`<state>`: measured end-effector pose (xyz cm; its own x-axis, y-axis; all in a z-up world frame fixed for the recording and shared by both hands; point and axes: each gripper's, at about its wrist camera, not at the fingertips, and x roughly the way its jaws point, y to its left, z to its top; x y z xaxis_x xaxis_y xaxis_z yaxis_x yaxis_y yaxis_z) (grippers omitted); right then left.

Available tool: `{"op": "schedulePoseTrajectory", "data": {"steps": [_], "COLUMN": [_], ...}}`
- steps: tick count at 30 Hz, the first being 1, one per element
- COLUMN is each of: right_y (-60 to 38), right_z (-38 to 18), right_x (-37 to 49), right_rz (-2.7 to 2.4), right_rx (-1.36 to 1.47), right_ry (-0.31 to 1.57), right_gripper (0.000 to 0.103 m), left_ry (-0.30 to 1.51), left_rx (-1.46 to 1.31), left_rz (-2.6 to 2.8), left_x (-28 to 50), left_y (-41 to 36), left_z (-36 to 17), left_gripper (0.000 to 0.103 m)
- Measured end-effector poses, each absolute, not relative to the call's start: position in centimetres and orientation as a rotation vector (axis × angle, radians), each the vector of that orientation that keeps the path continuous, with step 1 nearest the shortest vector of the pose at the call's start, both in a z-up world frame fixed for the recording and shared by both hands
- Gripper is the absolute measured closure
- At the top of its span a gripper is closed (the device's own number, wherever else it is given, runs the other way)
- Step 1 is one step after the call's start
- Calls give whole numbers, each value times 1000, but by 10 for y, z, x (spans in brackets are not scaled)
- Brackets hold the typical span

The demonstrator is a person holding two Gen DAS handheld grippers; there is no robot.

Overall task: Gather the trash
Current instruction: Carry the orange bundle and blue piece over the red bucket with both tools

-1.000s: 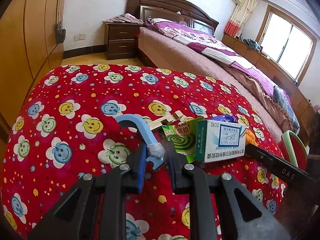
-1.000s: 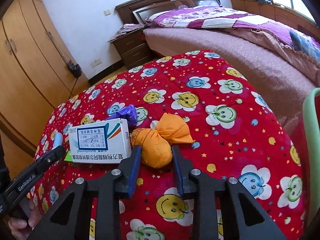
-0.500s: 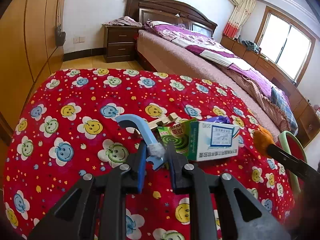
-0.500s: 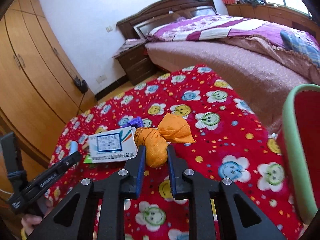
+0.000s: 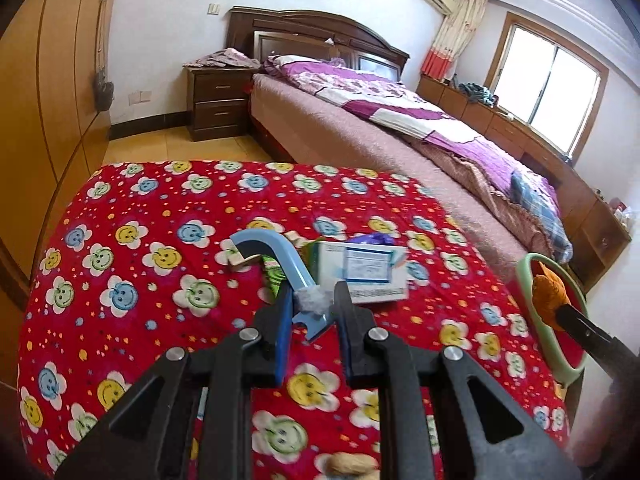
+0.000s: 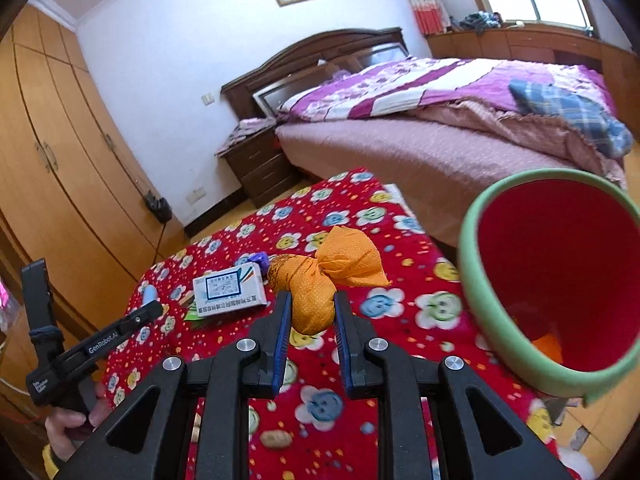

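Two grippers are up over the red smiley-flower cloth (image 5: 132, 240). The right gripper (image 6: 309, 312) pinches one orange knotted bag (image 6: 316, 280), lifted beside the one red bin with a green rim (image 6: 476, 280), which stands at the cloth's edge; something orange lies in its bottom. The left gripper (image 5: 310, 308) is pressed onto one light-blue hooked plastic piece (image 5: 276, 260), gripping it at a whitish wad on its stem. Left on the cloth I count one white and blue carton (image 6: 229, 290), one green packet (image 6: 196, 312) beneath it, one purple scrap (image 6: 258, 258) behind it, and a small pale wooden piece (image 5: 240, 258).
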<state>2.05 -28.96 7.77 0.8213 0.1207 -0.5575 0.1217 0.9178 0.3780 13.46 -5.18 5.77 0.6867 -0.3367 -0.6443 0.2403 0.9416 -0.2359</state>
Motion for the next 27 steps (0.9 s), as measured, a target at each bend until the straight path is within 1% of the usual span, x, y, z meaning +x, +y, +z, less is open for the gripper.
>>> {"op": "schedulePoseTrajectory", "data": {"steps": [16, 27], "right_y": [-340, -386], "right_z": [90, 76], "right_x": [-43, -65], "right_rz": [-101, -210], "right_rx": [469, 538], "right_ry": [521, 500], "right_gripper": [82, 82], "left_ry": [719, 737], "left_rx": [-70, -34], "left_rz": [-459, -555], "left_x": [93, 79], "left_y": [-112, -161], "left_z": [85, 88], "left_gripper": [84, 84]}}
